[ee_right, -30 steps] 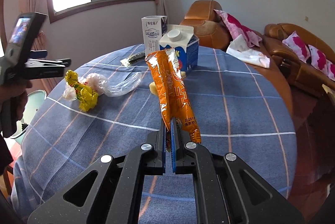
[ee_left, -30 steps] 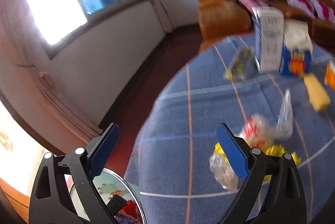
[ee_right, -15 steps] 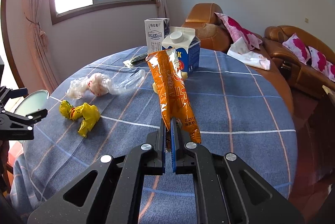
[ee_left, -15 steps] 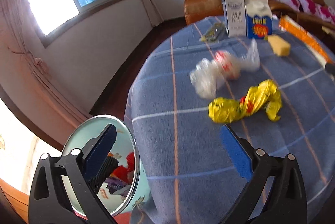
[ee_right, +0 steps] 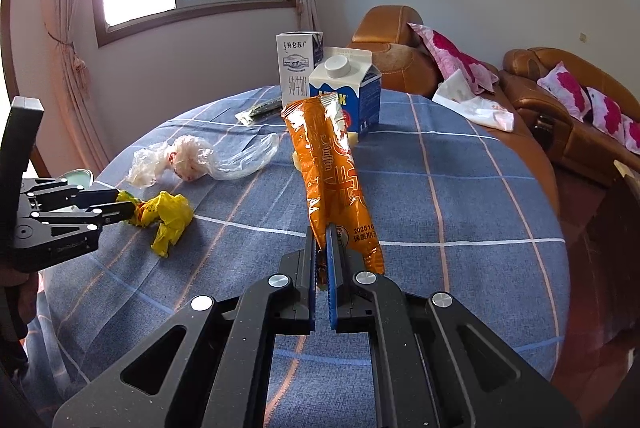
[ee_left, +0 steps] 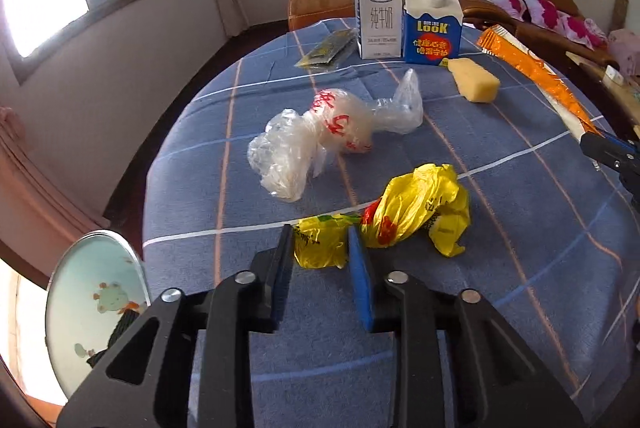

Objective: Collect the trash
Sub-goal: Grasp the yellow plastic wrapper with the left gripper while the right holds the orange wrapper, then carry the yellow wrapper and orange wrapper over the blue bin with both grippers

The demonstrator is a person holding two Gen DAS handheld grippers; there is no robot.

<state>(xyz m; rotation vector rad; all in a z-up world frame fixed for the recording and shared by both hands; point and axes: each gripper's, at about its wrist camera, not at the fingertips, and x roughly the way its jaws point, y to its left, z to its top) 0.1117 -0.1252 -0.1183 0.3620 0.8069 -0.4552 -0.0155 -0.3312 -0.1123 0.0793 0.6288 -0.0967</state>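
Observation:
My left gripper [ee_left: 320, 240] is shut on the near end of a crumpled yellow plastic bag [ee_left: 416, 211] that lies on the blue checked tablecloth [ee_left: 520, 228]; it also shows in the right wrist view [ee_right: 168, 211]. My right gripper [ee_right: 320, 240] is shut on an orange snack wrapper [ee_right: 332, 167] and holds it upright above the table. A clear plastic bag [ee_left: 328, 131] with red print lies beyond the yellow bag.
A white milk carton [ee_left: 378, 15], a blue milk carton [ee_left: 432, 23], a yellow sponge [ee_left: 474, 81] and a dark sachet [ee_left: 328, 47] sit at the far side. A round bin [ee_left: 92, 308] stands on the floor at left. Brown sofas [ee_right: 560, 87] stand behind.
My left gripper swung from the bin over the table, came down to the yellow bag and closed on its end. The right gripper kept holding the orange wrapper.

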